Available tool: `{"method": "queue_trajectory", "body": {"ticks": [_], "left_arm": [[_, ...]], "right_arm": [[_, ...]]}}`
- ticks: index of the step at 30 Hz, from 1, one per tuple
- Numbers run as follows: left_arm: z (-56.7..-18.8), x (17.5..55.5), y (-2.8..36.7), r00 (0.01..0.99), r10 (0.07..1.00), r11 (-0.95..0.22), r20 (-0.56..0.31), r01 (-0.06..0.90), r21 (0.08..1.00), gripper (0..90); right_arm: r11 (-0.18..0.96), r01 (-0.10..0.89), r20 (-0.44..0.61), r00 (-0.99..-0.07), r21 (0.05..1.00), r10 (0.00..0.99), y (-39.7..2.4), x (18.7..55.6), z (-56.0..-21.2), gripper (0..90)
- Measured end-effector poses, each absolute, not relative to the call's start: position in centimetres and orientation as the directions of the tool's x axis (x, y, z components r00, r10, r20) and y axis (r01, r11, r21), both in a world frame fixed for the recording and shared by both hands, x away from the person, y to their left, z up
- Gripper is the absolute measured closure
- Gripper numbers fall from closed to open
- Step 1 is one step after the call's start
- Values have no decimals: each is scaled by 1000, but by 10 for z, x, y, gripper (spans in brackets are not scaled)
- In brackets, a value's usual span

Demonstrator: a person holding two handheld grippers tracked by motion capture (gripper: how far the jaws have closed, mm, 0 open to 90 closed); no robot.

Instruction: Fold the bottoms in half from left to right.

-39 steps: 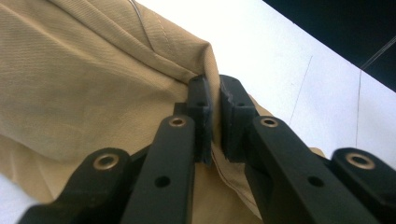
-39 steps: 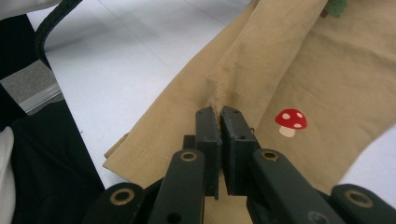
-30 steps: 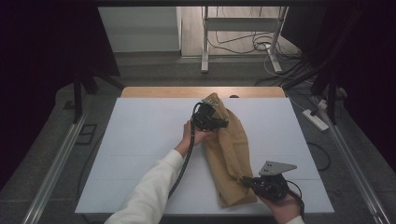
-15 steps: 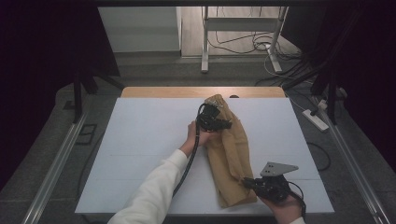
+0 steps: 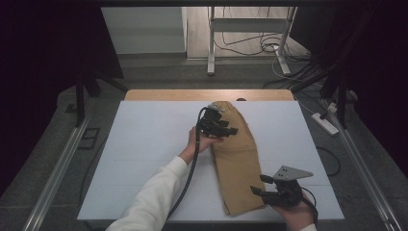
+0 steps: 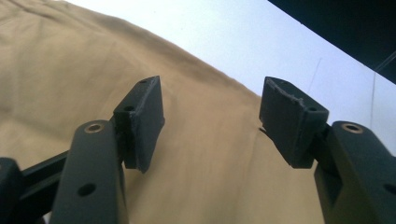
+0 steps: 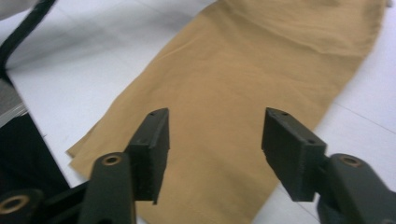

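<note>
tan folded cloth point(image 5: 236, 161) lies flat and long on the white worktop point(image 5: 144, 144), free of both grippers. both sets of jaws have just been opening: a second ago each gripper was pinched onto an end of the cloth, and now the pads stand wide with nothing pressed between them. the left gripper point(image 5: 222, 126) hovers over the far end, cloth spread directly beneath and ahead of its parted jaws in the left gripper view point(image 6: 210, 126). the right gripper point(image 5: 274, 188) sits at the near end, the cloth's near corner just in front of and below it; its own view shows the fabric point(image 7: 243, 93) running away ahead between the open jaws. judging from this, the fold has been laid down and released, so this placement looks finished. no containers are in sight on the worktop.
</note>
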State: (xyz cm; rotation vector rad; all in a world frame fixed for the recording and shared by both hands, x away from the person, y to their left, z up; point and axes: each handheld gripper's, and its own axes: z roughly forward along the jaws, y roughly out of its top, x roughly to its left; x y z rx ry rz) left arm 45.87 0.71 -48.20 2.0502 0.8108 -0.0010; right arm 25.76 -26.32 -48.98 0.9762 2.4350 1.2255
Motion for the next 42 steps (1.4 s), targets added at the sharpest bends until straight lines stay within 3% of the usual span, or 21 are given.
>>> {"method": "queue_trajectory", "body": {"ticks": [6, 19, 42], "left_arm": [[-475, 442, 27, 804, 522, -414, -285, 531, 739, 373], [-470, 403, 72, 788, 576, -423, -216, 514, 746, 353], [-496, 356, 125, 755, 631, -437, -179, 537, 722, 333]], "right_arm": [[437, 471, 72, -739, 766, 670, -263, 263, -492, 386], [474, 475, 75, -761, 741, 644, -251, 272, -493, 389], [528, 450, 57, -797, 720, 601, -222, 279, -500, 387]]}}
